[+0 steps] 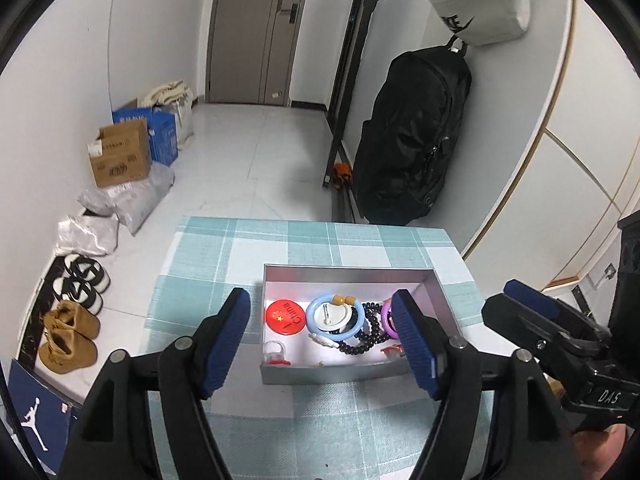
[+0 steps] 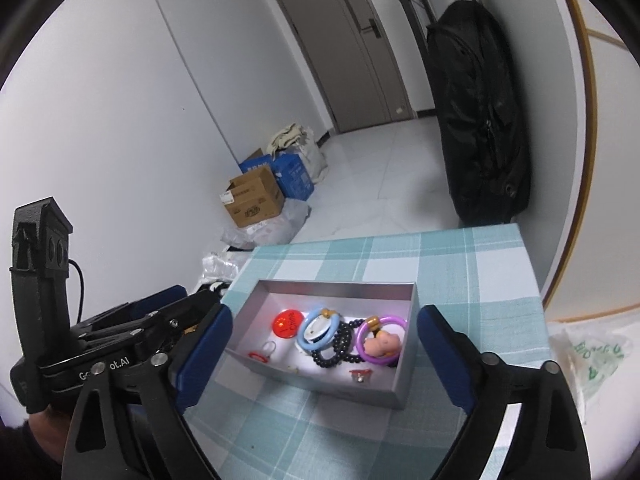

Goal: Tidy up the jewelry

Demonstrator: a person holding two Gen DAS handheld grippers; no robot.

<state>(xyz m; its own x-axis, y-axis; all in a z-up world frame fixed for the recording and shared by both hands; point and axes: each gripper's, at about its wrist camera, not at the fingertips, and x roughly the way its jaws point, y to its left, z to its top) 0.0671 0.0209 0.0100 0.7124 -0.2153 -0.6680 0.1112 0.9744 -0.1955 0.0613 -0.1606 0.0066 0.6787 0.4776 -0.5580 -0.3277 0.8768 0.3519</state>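
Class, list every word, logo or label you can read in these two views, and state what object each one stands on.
"China": red round badge in the grey box.
"DAS": right gripper body.
"Go...ot.AI", partly hidden: left gripper body.
Jumpman logo, no words: blue shoebox.
Partly cut-off lettering: white bag.
Print on the brown carton, blue cartons and green-printed plastic bag: too blurred.

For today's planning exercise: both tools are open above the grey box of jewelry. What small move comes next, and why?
Probably withdraw both: the left tool and right tool hold nothing, and the bracelets and badge lie inside the box.
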